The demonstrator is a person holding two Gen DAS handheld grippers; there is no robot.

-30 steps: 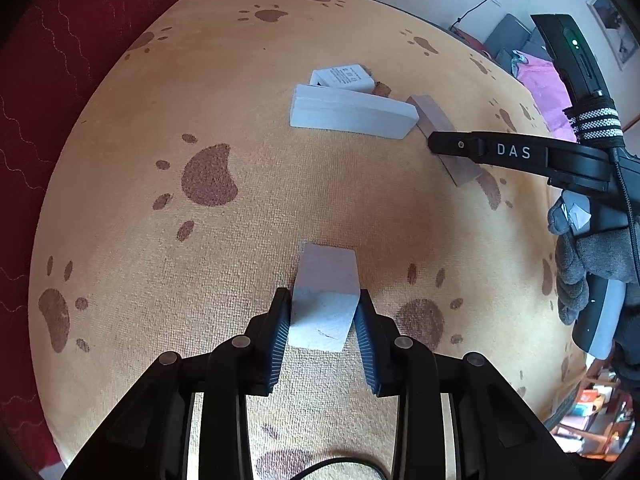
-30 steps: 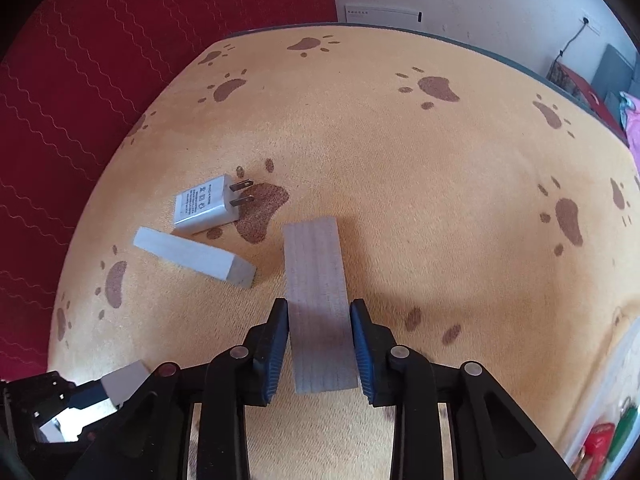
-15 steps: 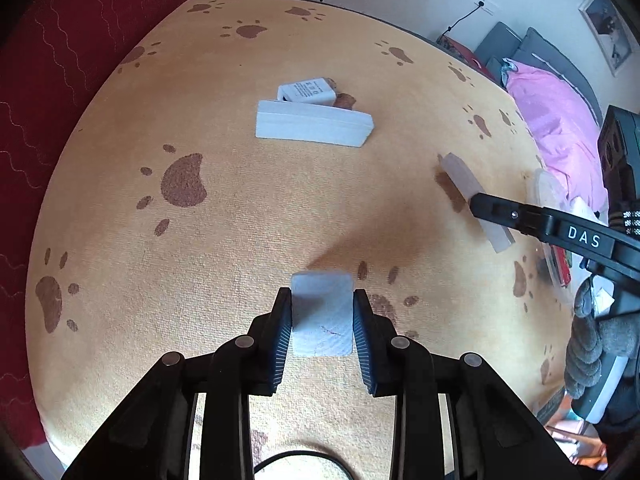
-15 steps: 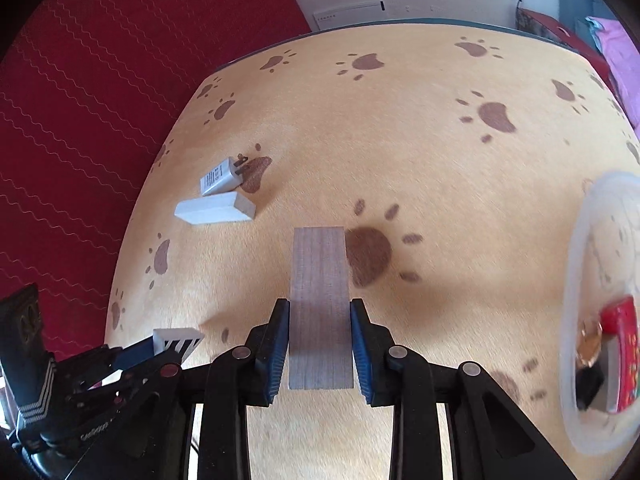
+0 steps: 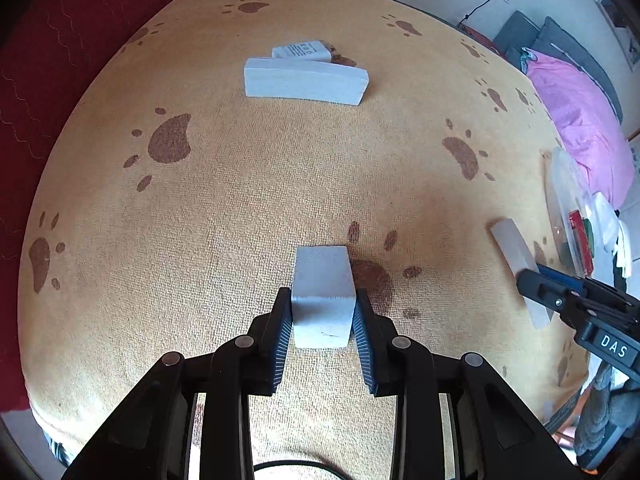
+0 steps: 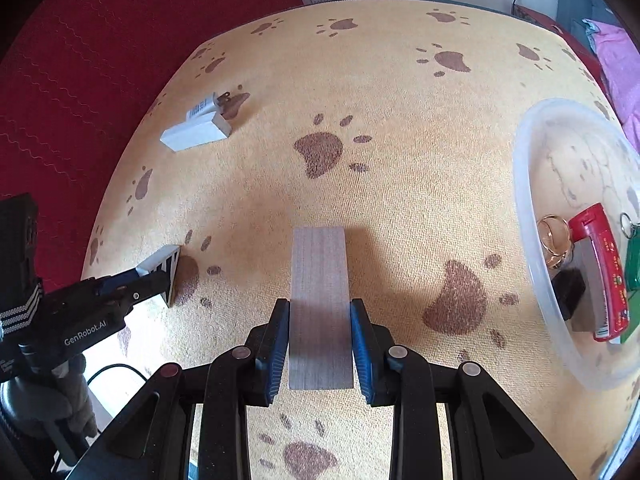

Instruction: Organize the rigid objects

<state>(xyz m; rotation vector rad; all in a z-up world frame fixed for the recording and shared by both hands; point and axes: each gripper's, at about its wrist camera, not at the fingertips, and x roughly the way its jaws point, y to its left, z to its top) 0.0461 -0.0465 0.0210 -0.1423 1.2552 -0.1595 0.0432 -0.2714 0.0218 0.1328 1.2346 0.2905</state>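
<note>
My left gripper (image 5: 322, 314) is shut on a short pale block (image 5: 323, 288) held above the yellow paw-print cloth. My right gripper (image 6: 320, 334) is shut on a long grey wooden plank (image 6: 319, 300); it also shows in the left wrist view (image 5: 518, 264) at the right. A long white block (image 5: 304, 81) lies on the cloth at the far side, with a white charger plug (image 5: 302, 50) just behind it. Both also show in the right wrist view, the block (image 6: 196, 134) and the charger (image 6: 206, 106). The left gripper with its block (image 6: 162, 266) shows at the left there.
A clear plastic bowl (image 6: 532, 248) sits at the right and holds a red tube (image 6: 600, 272), a ring and other small items. It also shows in the left wrist view (image 5: 560, 200). Red carpet lies beyond the cloth's left edge. A pink blanket (image 5: 580, 116) lies far right.
Both grippers have pulled back from the white block and charger, each keeping its piece. The right gripper has swung right with the plank, bringing the plastic bowl closer.
</note>
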